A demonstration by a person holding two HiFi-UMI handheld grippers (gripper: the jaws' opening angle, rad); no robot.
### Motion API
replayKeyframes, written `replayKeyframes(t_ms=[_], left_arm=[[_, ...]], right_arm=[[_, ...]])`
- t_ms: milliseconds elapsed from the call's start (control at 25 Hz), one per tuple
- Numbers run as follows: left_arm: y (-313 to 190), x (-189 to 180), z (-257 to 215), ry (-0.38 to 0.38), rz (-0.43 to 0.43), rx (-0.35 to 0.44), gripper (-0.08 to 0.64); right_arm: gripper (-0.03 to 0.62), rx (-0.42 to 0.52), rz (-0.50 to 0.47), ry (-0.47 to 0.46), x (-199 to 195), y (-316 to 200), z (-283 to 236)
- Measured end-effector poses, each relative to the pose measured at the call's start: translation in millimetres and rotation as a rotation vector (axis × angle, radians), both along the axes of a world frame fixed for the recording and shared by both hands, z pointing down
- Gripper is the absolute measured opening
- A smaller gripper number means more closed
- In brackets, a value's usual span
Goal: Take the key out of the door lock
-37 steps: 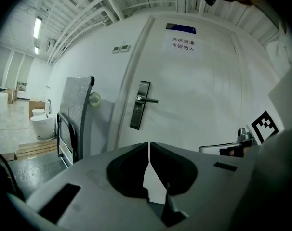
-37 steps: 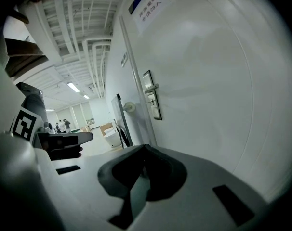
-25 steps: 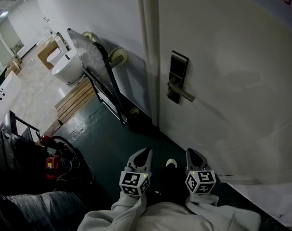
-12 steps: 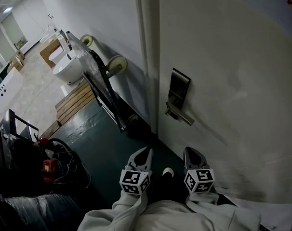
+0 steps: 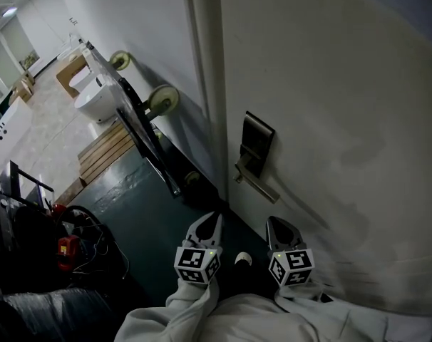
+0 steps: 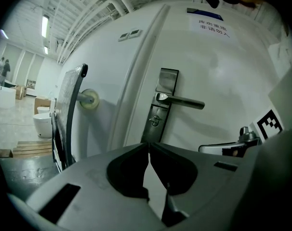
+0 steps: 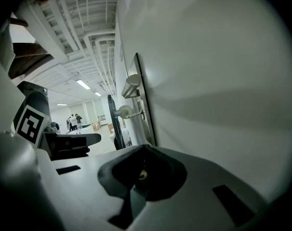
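Observation:
The white door (image 5: 330,120) carries a dark lock plate (image 5: 256,147) with a metal lever handle (image 5: 258,187). In the left gripper view the plate (image 6: 160,109) stands straight ahead, and a small key (image 6: 155,121) sticks out of the keyhole below the handle (image 6: 180,100). My left gripper (image 5: 206,228) (image 6: 149,143) is shut and empty, some way short of the lock. My right gripper (image 5: 281,231) (image 7: 145,147) is beside it, close along the door face, jaws together with nothing held. In its view the lock plate (image 7: 139,97) is seen edge-on.
A tilted hand cart (image 5: 141,130) with pale wheels (image 5: 163,99) leans against the wall left of the door frame. Wooden slats (image 5: 108,152) and a white fixture (image 5: 93,100) lie beyond it. Cables and a red tool (image 5: 66,249) sit at lower left. People (image 7: 74,121) stand far off.
Both grippers have moved toward the door, staying shut. In the head view the lock plate has shifted down and to the left, nearer the grippers.

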State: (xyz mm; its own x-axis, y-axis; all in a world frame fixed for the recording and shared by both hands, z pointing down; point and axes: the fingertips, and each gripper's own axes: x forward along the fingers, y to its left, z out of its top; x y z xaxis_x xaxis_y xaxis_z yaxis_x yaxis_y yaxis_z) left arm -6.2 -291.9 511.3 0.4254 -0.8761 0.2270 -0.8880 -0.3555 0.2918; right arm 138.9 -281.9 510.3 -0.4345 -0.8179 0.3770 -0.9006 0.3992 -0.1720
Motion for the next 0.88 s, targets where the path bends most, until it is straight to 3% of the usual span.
replayKeyframes(t_ms=[400, 880], left_arm=[[-14, -3, 8, 0.018, 0.012, -0.012, 0.023], [-31, 0, -3, 0.127, 0.214, -0.087, 0.023]], right_arm=[[0.052, -0.007, 0.065, 0.003, 14, -6, 8], [0.052, -0.006, 0.229, 0.014, 17, -4, -3]])
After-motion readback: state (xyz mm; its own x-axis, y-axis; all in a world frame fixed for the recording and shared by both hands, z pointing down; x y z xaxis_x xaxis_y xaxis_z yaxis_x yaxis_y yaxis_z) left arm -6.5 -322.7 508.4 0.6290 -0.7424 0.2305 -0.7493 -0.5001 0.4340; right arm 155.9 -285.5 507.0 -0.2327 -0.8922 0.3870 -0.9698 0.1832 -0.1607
